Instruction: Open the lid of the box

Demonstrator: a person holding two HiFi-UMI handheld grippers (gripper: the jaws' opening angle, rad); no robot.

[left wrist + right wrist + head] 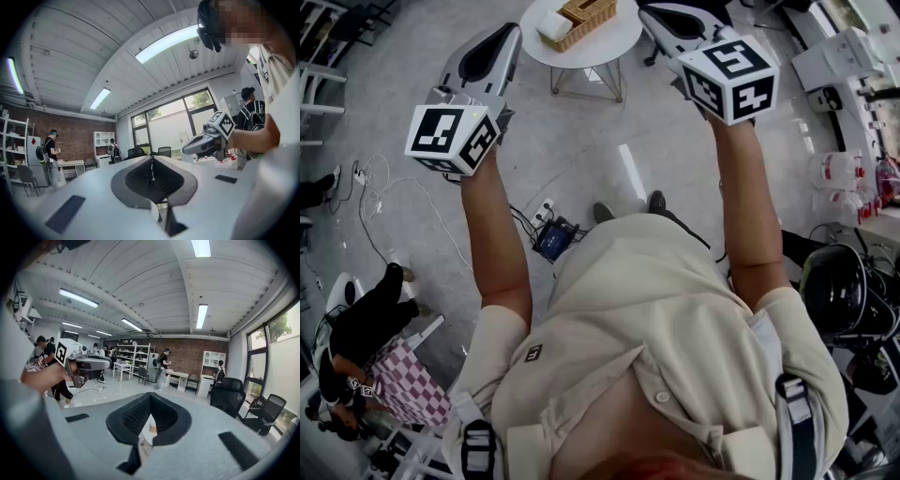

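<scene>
Left tongs and right tongs closed, empty, well short of the woven box on the round surface; close in and spread them before gripping.

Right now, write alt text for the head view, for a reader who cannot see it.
Seen from above, a person in a beige shirt holds the left gripper and the right gripper out over a grey floor. Ahead stands a round white table bearing a wicker basket.

Two tongs, one table, one basket
</scene>
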